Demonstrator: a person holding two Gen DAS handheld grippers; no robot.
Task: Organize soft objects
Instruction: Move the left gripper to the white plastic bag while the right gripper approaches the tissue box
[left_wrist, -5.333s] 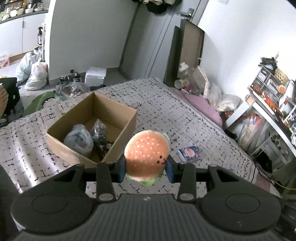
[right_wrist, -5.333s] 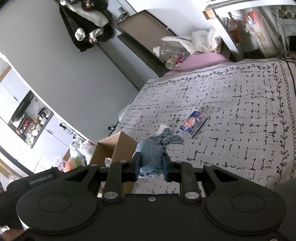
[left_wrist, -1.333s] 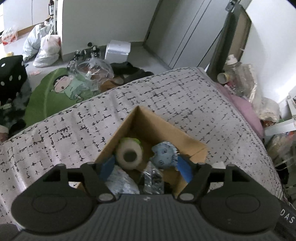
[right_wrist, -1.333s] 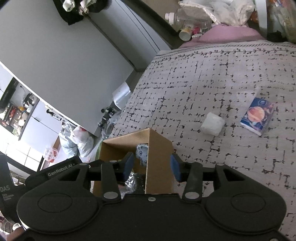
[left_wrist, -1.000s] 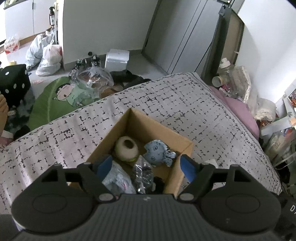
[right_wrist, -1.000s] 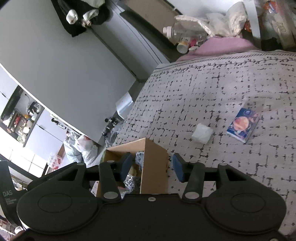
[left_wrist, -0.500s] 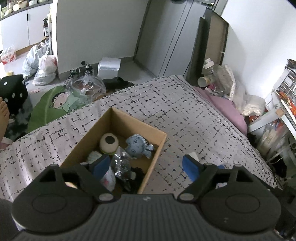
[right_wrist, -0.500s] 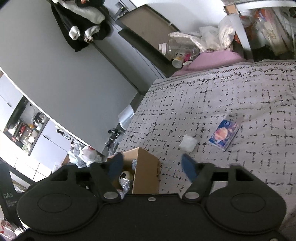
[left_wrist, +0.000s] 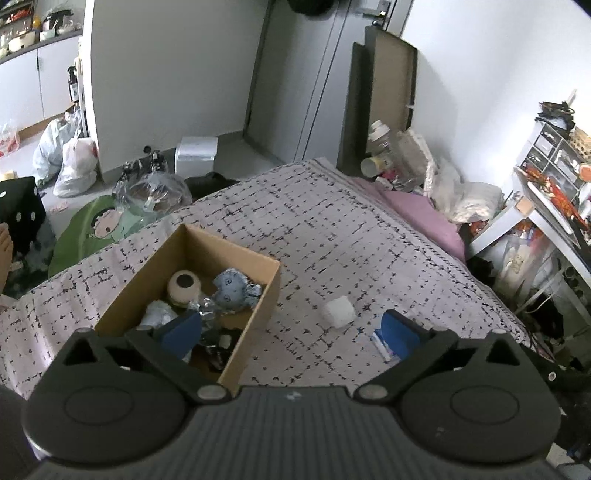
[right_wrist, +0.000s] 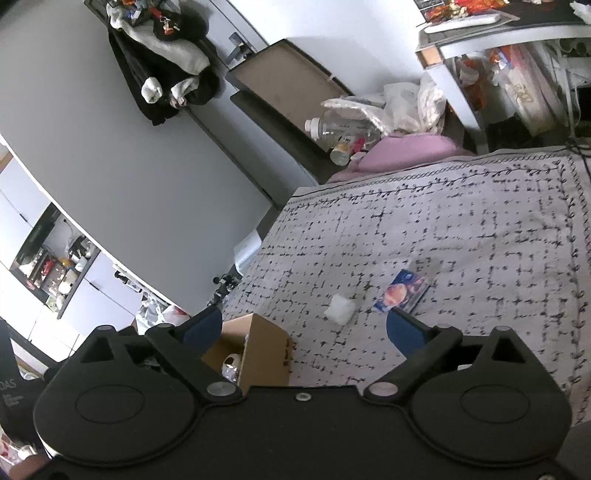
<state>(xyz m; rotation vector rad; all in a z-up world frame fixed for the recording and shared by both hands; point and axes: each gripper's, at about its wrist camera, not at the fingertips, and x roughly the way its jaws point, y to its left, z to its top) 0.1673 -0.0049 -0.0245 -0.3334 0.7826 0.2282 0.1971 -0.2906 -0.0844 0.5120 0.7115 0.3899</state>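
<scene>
- Hanging above the bed, the left tool (left_wrist: 290, 332) has its blue pads spread wide with nothing between them; its jaws have just been opening.
- Its left pad (left_wrist: 181, 334) shows in front of the open cardboard box (left_wrist: 258, 314), its right pad in front of the small printed packet (left_wrist: 382, 343).
- The right tool (right_wrist: 304, 326) is likewise spread wide and empty — its jaws too have just been opening.
- From the right wrist view, the box shows low between the pads, nearer the left one, while the packet (right_wrist: 402, 291) lies just above the right pad.
- The box stands on the patterned bedspread (left_wrist: 332, 236) near the bed's edge, its top open.
- Inside it lie the soft things: a round cream plush with a dark spot (left_wrist: 183, 284), a pale blue soft toy (left_wrist: 232, 291) just beside it, a whitish bundle (left_wrist: 159, 317), and crinkled clear wrapping (left_wrist: 207, 310) between them.
- A small white soft cube (left_wrist: 338, 312) rests on the bedspread, outside the box, between it and the packet.
- Beyond the bed's far end — a pink pillow (left_wrist: 421, 218), a clear bottle (left_wrist: 380, 136) and crumpled bags (left_wrist: 469, 195).
</scene>
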